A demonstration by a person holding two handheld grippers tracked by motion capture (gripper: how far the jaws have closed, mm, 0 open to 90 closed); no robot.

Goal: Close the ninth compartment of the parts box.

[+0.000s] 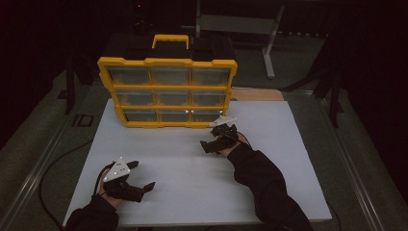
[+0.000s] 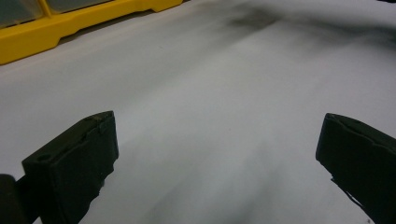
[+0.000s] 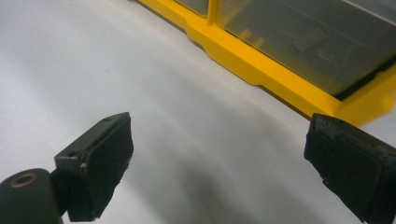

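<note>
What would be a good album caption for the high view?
Two open tongs, left and right, hover over a white table before a yellow organiser case with clear compartments.

1. The right gripper (image 3: 217,154) has its two black jaws spread wide apart, with nothing between them.
2. Both jaws hang above a bare white table top (image 3: 140,93).
3. A yellow organizer case (image 3: 261,70) with clear compartment lids crosses the upper right corner, resting on the table top.
4. The case's bottom corner lies just beyond the right-hand jaw, not touching it.
</note>
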